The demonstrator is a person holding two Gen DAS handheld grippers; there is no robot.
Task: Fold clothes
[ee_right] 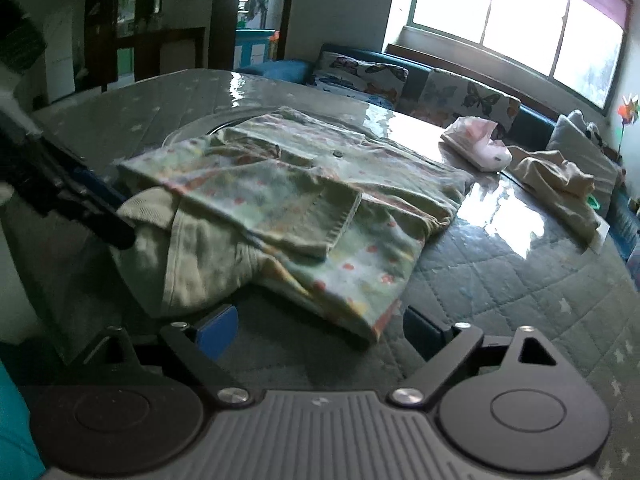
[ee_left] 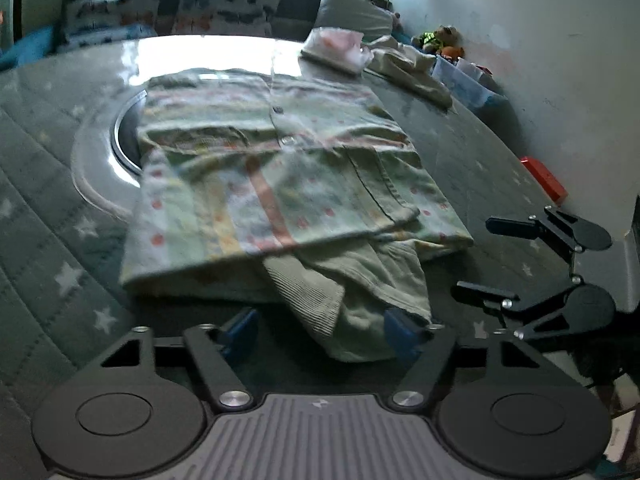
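Blue-padded fingers (ee_left: 402, 330) of the left tool (ee_left: 320, 330) stood apart at the near edge of the folded cardigan (ee_left: 280, 184), with a plain pale-green ribbed flap (ee_left: 360, 300) of that garment lying loose between them; the pads did not press on it, so the tool was open and gripping nothing. Right tool (ee_right: 320, 330) also stood wide open, its blue pads just short of the cardigan's near corner (ee_right: 376, 312), touching no cloth. From the left wrist view the right tool (ee_left: 492, 258) showed just beside the cardigan's right edge, jaws parted.

Pale green with pink and orange dots and stripes, the cardigan (ee_right: 288, 184) lay flat in the middle of the counter (ee_left: 60, 200), buttons up, a sleeve folded across its front, its far part covering a round glass turntable (ee_left: 104, 148). Beyond the cardigan, toward the far edge of the counter, sat a small folded pink-and-white garment (ee_right: 476, 144), and just beside that a crumpled beige garment (ee_right: 560, 180). Farther behind the cardigan ran a blue sofa with butterfly cushions (ee_right: 468, 96), under a bright window (ee_right: 516, 12)
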